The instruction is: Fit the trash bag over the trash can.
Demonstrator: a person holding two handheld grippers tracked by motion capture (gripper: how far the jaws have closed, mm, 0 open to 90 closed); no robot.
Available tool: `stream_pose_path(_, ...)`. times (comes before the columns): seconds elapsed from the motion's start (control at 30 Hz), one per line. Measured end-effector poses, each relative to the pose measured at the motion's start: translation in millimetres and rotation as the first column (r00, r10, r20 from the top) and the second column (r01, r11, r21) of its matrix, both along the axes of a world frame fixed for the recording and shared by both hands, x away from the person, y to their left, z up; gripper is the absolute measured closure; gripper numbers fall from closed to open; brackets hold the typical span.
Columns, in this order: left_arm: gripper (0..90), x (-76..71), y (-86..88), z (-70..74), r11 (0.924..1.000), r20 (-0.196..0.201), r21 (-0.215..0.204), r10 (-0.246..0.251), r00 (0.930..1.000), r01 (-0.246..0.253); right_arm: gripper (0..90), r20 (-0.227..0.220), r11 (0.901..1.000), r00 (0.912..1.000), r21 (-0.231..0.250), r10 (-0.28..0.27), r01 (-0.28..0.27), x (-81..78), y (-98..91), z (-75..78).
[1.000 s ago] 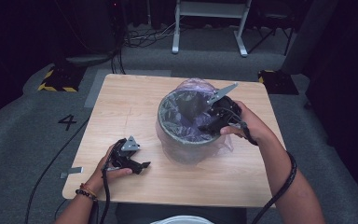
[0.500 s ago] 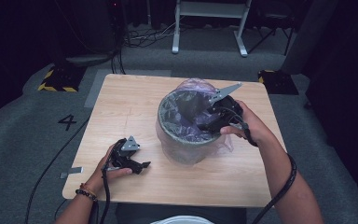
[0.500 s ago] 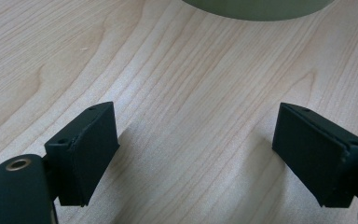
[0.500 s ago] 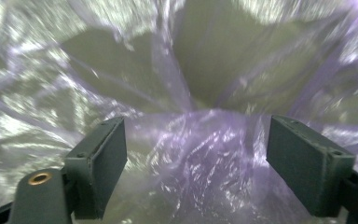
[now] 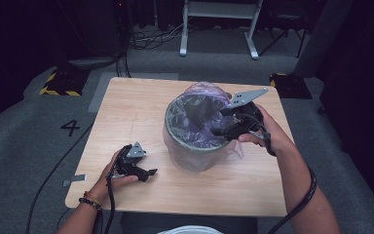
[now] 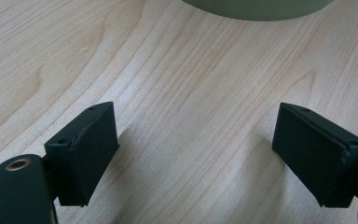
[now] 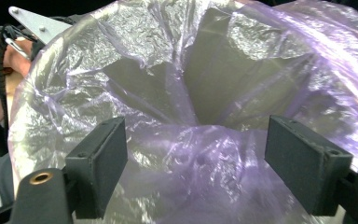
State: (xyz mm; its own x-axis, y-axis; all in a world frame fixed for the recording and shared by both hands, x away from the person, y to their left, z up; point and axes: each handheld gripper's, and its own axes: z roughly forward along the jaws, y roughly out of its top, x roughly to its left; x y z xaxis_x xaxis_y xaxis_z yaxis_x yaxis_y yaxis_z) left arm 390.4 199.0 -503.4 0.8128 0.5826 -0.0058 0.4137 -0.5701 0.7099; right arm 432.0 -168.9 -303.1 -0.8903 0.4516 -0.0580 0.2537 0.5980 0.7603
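right claw (image 7: 196, 158) hovering over the mouth of the bin (image 5: 195, 157) at the middle of the wooden surface (image 5: 126, 112), jaws apart with nothing clamped, purple liner bag (image 7: 205, 93) bunched below and hiding the bin's bottom. left claw (image 6: 196, 154) resting low on the surface near the bin, jaws wide apart and empty, bin's base cut off at the top of the left gripper view.

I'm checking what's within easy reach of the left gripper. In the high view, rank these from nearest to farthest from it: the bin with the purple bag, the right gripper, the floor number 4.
From the left gripper:
1. Bin, just to its right on the table.
2. Floor number 4, up and to its left, off the table.
3. Right gripper, over the bin's far right rim.
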Motion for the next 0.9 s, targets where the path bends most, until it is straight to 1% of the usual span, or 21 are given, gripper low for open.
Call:
stream_pose_path(0.13,13.8,-0.1,0.0,0.0,1.0,-0.001,0.0,0.001,1.0,-0.001,21.1,0.012,0.9999,0.9999,0.013,-0.005,0.005,-4.5,-6.8,2.6)
stream_pose_path(0.3,13.8,-0.1,0.0,0.0,1.0,-0.001,0.0,0.001,1.0,-0.001,21.1,0.026,0.9999,0.9996,-0.005,-0.014,0.014,-9.2,-14.2,4.6)
stream_pose_path(0.43,13.8,-0.1,0.0,0.0,1.0,-0.001,0.0,0.001,1.0,-0.001,21.1,0.041,0.9996,0.9988,0.001,-0.029,0.029,-14.2,-21.7,7.0)
stream_pose_path(0.5,13.8,-0.1,0.0,0.0,1.0,-0.001,0.0,0.001,1.0,-0.001,21.1,0.046,0.9997,0.9987,0.004,-0.024,0.024,-18.4,-25.5,7.3)
stream_pose_path(0.63,13.8,-0.1,0.0,0.0,1.0,-0.001,0.0,0.001,1.0,-0.001,21.1,0.061,0.9993,0.9977,-0.018,-0.031,0.032,-27.3,-33.8,5.0)
stream_pose_path(0.73,13.8,-0.1,0.0,0.0,1.0,-0.001,0.0,0.001,1.0,-0.001,21.1,0.061,0.9993,0.9976,-0.02,-0.032,0.033,-29.4,-37.1,4.2)
stream_pose_path(0.77,13.8,-0.1,0.0,0.0,1.0,0.0,0.0,0.001,1.0,-0.001,21.1,0.062,0.9989,0.9973,-0.024,-0.038,0.04,-31.8,-41.9,2.5)
stream_pose_path(0.9,13.8,-0.1,0.0,0.0,1.0,0.0,0.0,0.001,1.0,-0.001,21.1,0.069,0.9977,0.9962,-0.036,-0.054,0.057,-34.6,-48.2,-1.8)
